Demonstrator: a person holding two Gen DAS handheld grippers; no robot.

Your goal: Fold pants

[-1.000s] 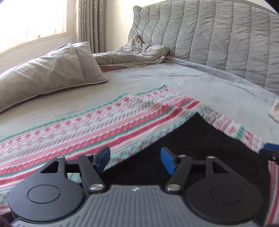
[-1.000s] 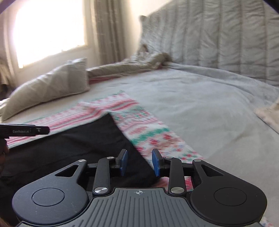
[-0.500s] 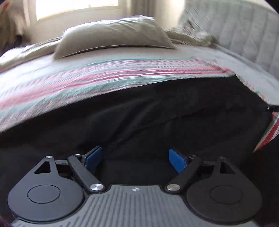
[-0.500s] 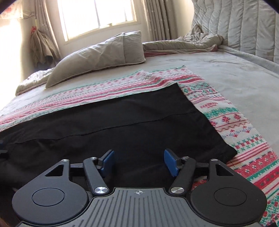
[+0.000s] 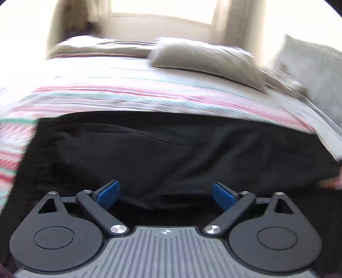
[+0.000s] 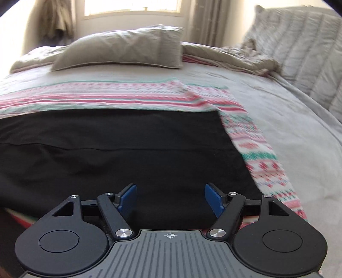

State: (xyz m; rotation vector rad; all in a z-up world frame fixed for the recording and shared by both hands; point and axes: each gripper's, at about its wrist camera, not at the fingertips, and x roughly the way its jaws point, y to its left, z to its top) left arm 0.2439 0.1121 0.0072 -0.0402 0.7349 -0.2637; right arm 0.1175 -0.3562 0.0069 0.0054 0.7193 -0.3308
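Black pants (image 6: 119, 154) lie flat across the middle of the right wrist frame, spread on a striped red-green-white blanket (image 6: 263, 162) that covers the near part of the bed (image 6: 299, 119); the blanket likely serves as a clean flat work surface, and the pants are laid out long and smooth so a fold can be made along their length. A faint crease or seam runs left to right through the dark cloth. Right gripper (image 6: 170, 200) hangs at lower centre of its frame, just over the near edge of the pants, blue fingers (image 6: 128, 197) spread apart with nothing pinched between them; its jaws have just been opening. Left gripper (image 5: 165, 193) sits likewise at lower centre of the left wrist frame, fingers (image 5: 108, 191) spread wide, jaws just opened further, only loose black cloth lying below the gap, not clamped. Both stand free of the pants, so I judge a release just made, or a regrasp pending. The right wrist view gives the clean right-hand end of the pants, squared off against the blanket at centre right, plus a grey pillow (image 6: 121, 50) at upper centre, the window (image 6: 130, 7) above it and the quilted headboard (image 6: 299, 47) at upper right. The left wrist view, heavily blurred, shows instead the opposite end of the pants at left of frame, with rumples and a dark slit-like fold at centre left that the other view does not reach.
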